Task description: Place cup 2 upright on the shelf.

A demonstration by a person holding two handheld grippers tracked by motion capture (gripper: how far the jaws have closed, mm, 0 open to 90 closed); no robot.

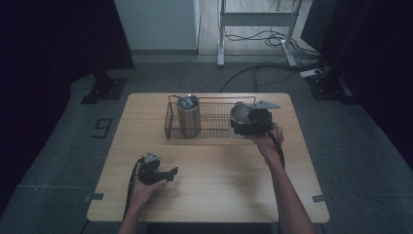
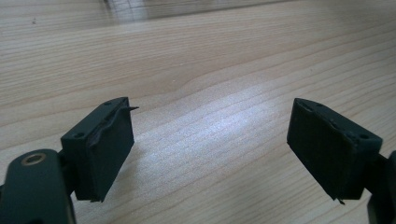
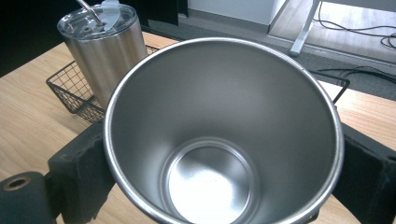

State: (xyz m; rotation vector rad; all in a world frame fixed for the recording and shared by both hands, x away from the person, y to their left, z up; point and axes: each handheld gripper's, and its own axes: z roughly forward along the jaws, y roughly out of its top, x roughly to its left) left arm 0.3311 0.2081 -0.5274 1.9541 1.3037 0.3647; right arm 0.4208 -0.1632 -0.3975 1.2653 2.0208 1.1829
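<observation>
In the high view we see the right claw (image 1: 243,124) clamped on a steel cup (image 1: 237,112) at the right end of the wire basket (image 1: 214,132), right of centre in the frame. A lidded tumbler (image 1: 188,116) stands upright at the basket's left end, well apart from the cup. The left claw (image 1: 170,171) rests low at the lower left on the bench (image 1: 219,185), far from both. In the left gripper view, the left claw (image 2: 210,149) has its jaws apart with nothing between them, just bare bench (image 2: 210,70) grain. In the right gripper view, the right claw (image 3: 219,177) has its jaws pressed against opposite sides of the cup (image 3: 219,107), and we look straight down into its empty, polished inside. The tumbler (image 3: 105,51) and a corner of the basket (image 3: 70,93) sit at the upper left, over the bench (image 3: 23,116). We judge the cup to be light, stiff and slick. Its smooth tapered wall could slide in the pads, so a hold across the wall just under the rim, as here, seems the safest. The high view gives us the layout of basket, tumbler and both hands. The right gripper view alone shows that the cup is empty and how the jaws bear on it. We cannot tell from any view whether the cup's base rests on the basket floor or hangs above it.
</observation>
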